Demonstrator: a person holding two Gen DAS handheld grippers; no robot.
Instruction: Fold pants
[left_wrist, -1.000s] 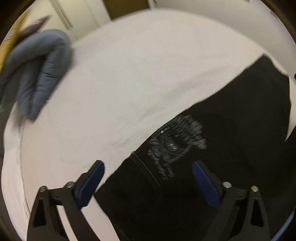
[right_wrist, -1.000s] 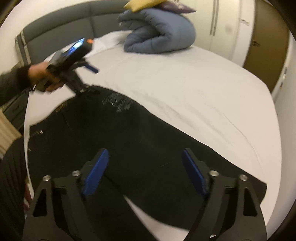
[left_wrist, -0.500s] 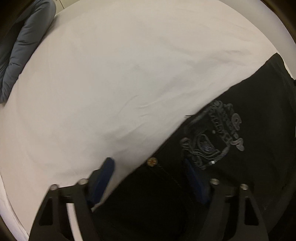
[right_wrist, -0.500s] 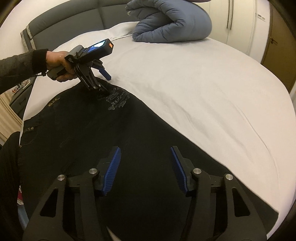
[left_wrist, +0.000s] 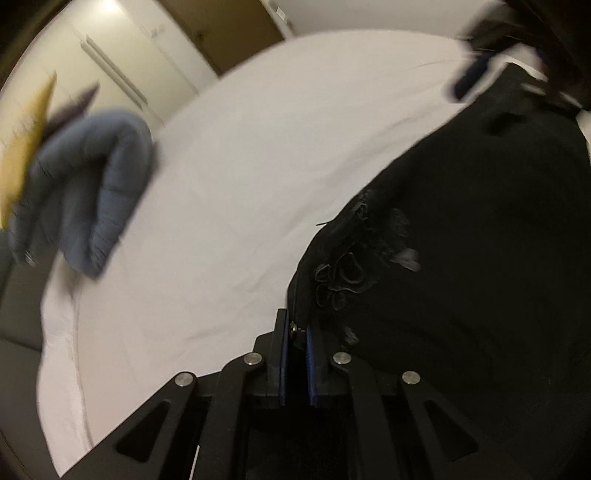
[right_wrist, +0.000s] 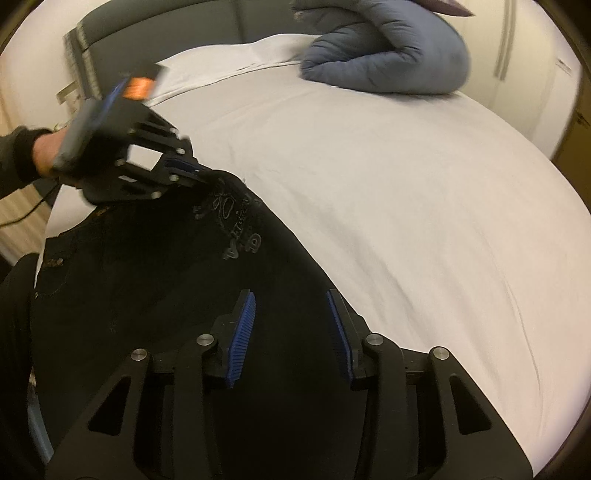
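1. The black pants (right_wrist: 155, 280) lie spread on the white bed (right_wrist: 406, 206), waistband toward the headboard side, one leg running down under the right gripper (right_wrist: 291, 332).
2. The left gripper (left_wrist: 294, 354) has its blue fingers (left_wrist: 283, 354) pressed together on the waistband edge beside the metal button (left_wrist: 294, 326); the cloth is pinched between them, bunched just ahead of the printed emblem (left_wrist: 354, 266).
3. In the right wrist view, the left gripper (right_wrist: 199, 173) bites the pants' corner, held by a hand (right_wrist: 44, 157).
4. The right gripper's fingers (right_wrist: 242, 332) stand partly apart, having just been closing; black cloth lies below and between them, and no grip on it can be made out.
5. A rolled blue duvet (right_wrist: 388, 55) rests well apart, near the pillows.
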